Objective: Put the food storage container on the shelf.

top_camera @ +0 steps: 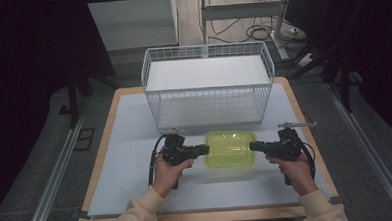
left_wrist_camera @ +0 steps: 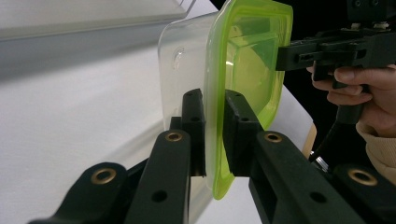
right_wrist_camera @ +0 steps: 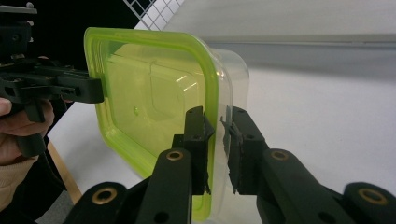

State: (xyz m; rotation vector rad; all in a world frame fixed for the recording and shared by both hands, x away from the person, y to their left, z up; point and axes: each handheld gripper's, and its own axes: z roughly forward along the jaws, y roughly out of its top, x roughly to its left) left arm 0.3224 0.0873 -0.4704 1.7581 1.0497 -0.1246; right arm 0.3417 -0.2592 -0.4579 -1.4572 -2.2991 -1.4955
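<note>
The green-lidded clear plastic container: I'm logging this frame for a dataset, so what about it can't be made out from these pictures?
- Green-lidded clear plastic container, contents: high view too small; tinted lid blurs both tool views.
- Its base on the white table: whether lifted or resting cannot be told.
- Left tool: grip contact hidden behind the lid rim.
- Right tool: rim sits between the jaws, but actual contact is unclear.

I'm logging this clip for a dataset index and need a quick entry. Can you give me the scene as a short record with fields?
setting: white-topped table with wooden edge
main object: clear plastic container with green lid
left gripper: shut on the lid's left rim
right gripper: jaws around the lid's right rim, looks shut on it
behind the container: white wire basket, nothing visible inside
container contents: none visible
</note>
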